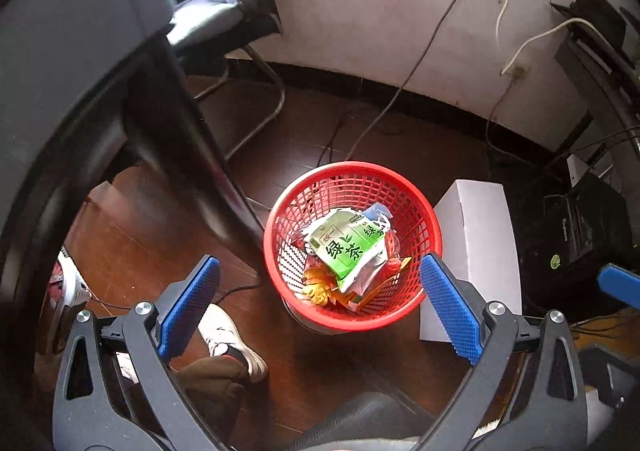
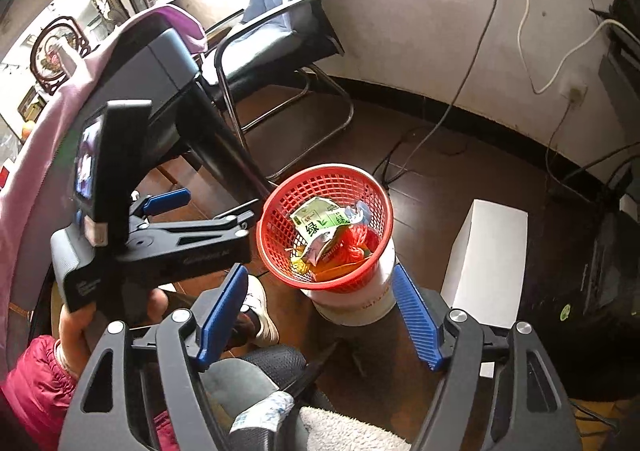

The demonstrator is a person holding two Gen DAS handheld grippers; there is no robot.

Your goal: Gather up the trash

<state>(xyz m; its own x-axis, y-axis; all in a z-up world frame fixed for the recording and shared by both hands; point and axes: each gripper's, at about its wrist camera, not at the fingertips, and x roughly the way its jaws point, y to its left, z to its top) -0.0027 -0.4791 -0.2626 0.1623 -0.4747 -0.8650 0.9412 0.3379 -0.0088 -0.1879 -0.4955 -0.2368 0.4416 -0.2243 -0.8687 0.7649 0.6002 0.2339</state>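
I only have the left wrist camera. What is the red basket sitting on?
Observer: The red basket sits on top of a white bucket.
Operator: Is the right gripper carrying anything?
Observer: No. The right gripper has its jaws open, with nothing between them.
Operator: What holds my gripper from behind?
Observer: A bare hand with a magenta sleeve grips the handle of the left gripper.
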